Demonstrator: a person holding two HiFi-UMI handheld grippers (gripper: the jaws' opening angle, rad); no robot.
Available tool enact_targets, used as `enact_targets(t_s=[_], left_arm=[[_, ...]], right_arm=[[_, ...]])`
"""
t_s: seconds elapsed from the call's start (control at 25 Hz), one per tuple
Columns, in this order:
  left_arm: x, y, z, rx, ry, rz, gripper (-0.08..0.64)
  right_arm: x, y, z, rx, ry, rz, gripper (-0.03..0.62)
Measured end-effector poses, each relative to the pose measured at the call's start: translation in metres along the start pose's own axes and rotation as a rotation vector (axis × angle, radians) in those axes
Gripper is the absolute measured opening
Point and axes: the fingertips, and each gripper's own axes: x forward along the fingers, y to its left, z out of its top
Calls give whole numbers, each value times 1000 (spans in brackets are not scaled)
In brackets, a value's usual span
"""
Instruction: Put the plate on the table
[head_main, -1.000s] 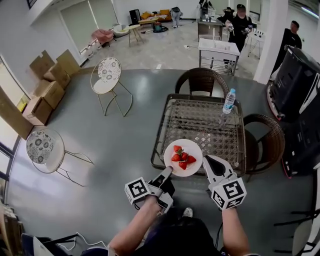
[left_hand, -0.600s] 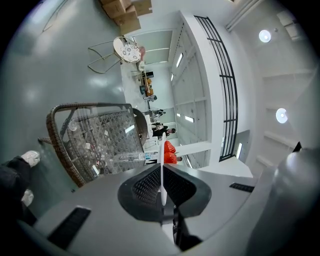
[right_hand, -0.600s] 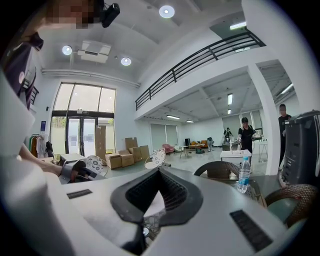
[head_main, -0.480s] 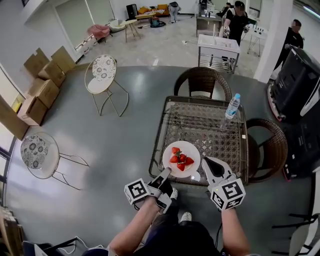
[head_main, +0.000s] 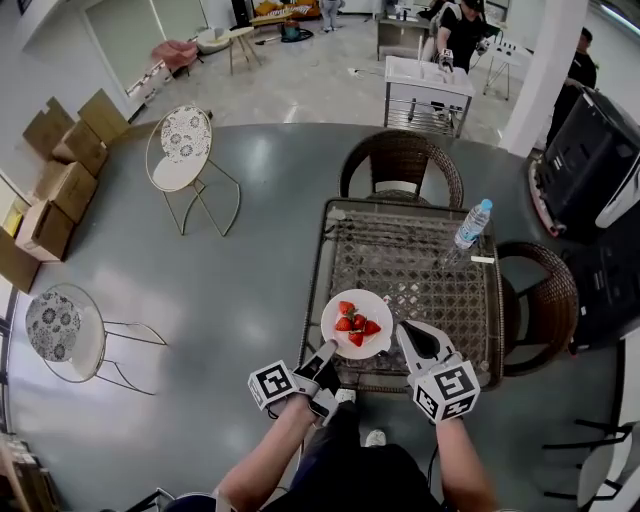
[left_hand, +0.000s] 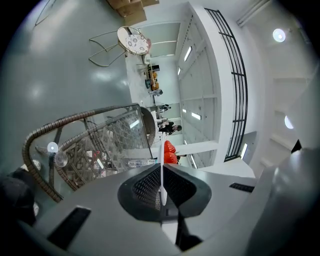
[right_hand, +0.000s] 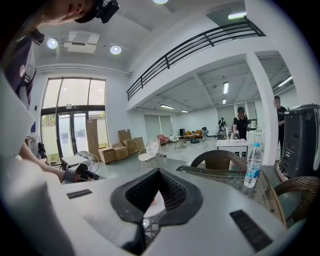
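A wide hall with a polished grey floor (head_main: 250, 260) surrounds a square glass-topped table with a woven wicker frame (head_main: 410, 250). A brown wicker armchair (head_main: 400, 160) stands at the table's far edge and a second wicker armchair (head_main: 545, 300) at its right edge. Two round metal chairs with patterned seats (head_main: 183, 140) stand well apart on the floor to the left, near stacked cardboard boxes (head_main: 60, 160).

A round white plate (head_main: 380, 308) sits over the table's near edge, slightly left of the middle; whether it rests on the glass or hangs just above it cannot be told. The left gripper (head_main: 328, 350) is clamped on the plate's near-left rim, which runs as a thin white line between its closed pads. The right gripper (head_main: 412, 338) lies just beside the plate's right rim, jaws drawn together at the tips and holding nothing. Red strawberries (head_main: 355, 322) are heaped at the plate's centre.

Bare glass stretches from the plate to the far edge. A clear plastic water bottle with a blue cap (head_main: 473, 225) stands upright at the far right corner, well apart from the plate.
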Motion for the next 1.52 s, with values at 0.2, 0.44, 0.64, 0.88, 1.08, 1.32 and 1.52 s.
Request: enact_targets(t_s=[0.2, 0.44, 0.64, 0.88, 1.08, 1.32, 1.52], left_arm=[[7, 27, 27, -8, 25, 24, 15], [17, 62, 44, -32, 49, 62, 15], [20, 92, 51, -54, 41, 87, 15], [25, 119, 49, -76, 31, 115, 15], [27, 141, 48, -93, 16, 153, 15], [30, 155, 46, -108, 13, 185, 15], [30, 161, 44, -114, 21, 213, 15]], right_arm=[[33, -3, -16, 17, 44, -24, 6], [58, -8, -34, 37, 101, -54, 6], [69, -7, -50, 46, 146, -64, 6], [75, -10, -65, 52, 187, -62, 6], [80, -11, -66, 42, 201, -53, 6], [82, -13, -67, 40, 215, -51, 6], [84, -11, -67, 44, 219, -48, 6]])
